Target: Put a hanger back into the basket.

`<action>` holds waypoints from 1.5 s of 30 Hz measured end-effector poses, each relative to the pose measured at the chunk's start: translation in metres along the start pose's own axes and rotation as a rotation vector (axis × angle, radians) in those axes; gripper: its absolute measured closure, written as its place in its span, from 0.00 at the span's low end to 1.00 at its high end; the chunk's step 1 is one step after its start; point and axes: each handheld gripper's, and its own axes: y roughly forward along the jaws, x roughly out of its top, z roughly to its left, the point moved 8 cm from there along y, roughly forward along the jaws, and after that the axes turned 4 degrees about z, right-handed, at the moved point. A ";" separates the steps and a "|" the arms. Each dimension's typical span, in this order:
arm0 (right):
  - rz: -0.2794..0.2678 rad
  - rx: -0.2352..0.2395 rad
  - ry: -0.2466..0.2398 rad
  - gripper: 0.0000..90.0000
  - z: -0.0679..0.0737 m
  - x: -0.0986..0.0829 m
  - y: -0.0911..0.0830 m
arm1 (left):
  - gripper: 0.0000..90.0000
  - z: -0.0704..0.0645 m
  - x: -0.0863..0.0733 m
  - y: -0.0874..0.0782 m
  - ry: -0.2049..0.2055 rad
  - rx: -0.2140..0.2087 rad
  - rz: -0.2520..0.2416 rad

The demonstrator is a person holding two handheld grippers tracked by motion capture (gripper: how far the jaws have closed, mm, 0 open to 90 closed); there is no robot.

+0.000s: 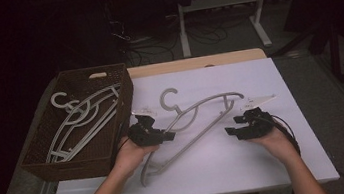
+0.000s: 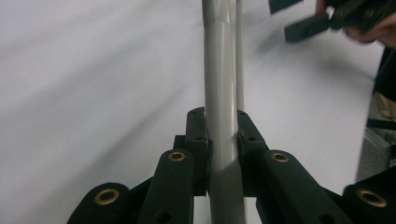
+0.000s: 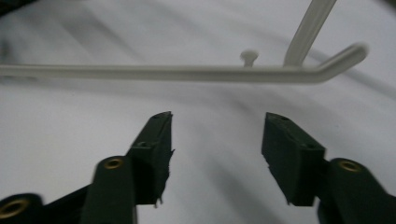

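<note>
White table [image 1: 250, 167] bears hanger [image 1: 198, 118], clamped between left gripper [image 2: 222, 135] jaws.

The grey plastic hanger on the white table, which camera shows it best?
The high view: the whole grey plastic hanger lies there, hook to both arms. The left gripper view shows one bar clamped by the left gripper; the right gripper view shows one arm's end beyond the open right gripper.
</note>
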 end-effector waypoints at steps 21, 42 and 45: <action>-0.091 0.037 0.014 0.02 0.017 -0.026 -0.014 | 0.88 0.011 0.077 -0.115 0.109 0.094 -0.041; -0.078 0.018 0.024 0.00 0.016 -0.036 -0.008 | 0.88 0.110 0.029 -0.244 0.054 0.354 -0.041; -0.075 0.015 0.027 0.00 0.015 -0.037 -0.007 | 0.88 0.129 0.013 -0.253 0.012 0.385 -0.037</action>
